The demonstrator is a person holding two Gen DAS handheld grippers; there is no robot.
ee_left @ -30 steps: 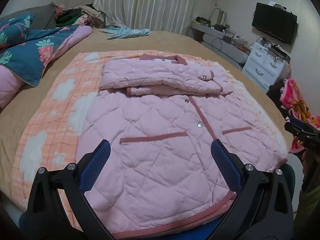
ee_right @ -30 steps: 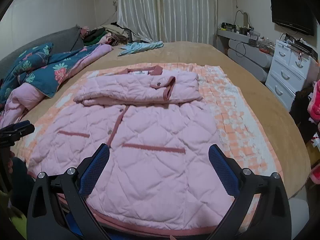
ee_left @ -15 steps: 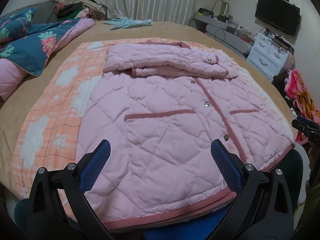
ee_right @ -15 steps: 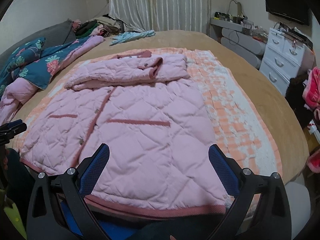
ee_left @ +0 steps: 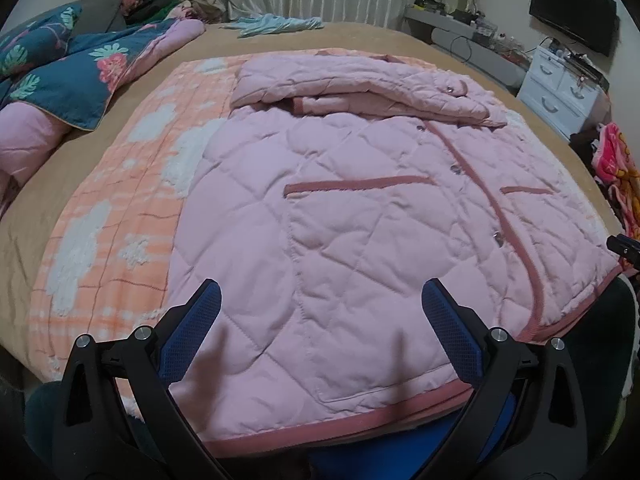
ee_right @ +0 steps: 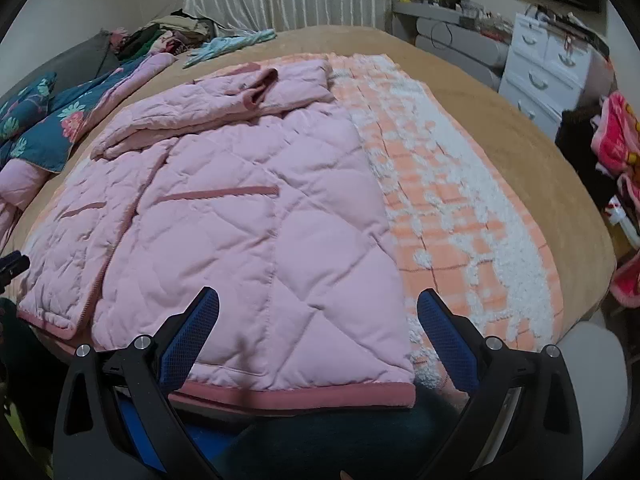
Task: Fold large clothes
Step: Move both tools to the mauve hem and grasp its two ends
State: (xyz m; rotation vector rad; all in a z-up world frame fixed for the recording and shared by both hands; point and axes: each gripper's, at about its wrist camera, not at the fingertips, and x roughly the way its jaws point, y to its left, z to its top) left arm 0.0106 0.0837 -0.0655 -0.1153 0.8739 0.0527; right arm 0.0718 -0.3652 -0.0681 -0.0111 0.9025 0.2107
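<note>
My left gripper [ee_left: 320, 332] stands wide open and holds nothing; its blue pads [ee_left: 188, 336] hang above the near left part of the pink quilted jacket [ee_left: 360, 220], just inside the dark pink hem band [ee_left: 340, 420]. My right gripper [ee_right: 318, 330] is equally spread and empty, its left pad over the jacket's near right corner and its right pad [ee_right: 448, 344] over the orange-and-white checked blanket [ee_right: 460, 200] just beside that corner.

The hem lies along the near edge of the bed [ee_right: 520, 152], facing me. The jacket lies front up, its long axis running near to far, collar at the far end. Both sleeves [ee_left: 360, 88] are folded across the chest, forming a crosswise band. The button placket [ee_left: 500, 208] runs near to far.

Open room: the blanket shows as a bare strip on either side of the jacket, with tan bed cover beyond. A teal floral quilt [ee_left: 60, 72] sits far left, well apart from the jacket. A light blue garment [ee_left: 276, 24] lies at the far end. White drawers [ee_right: 548, 64] stand off the right side of the bed.
</note>
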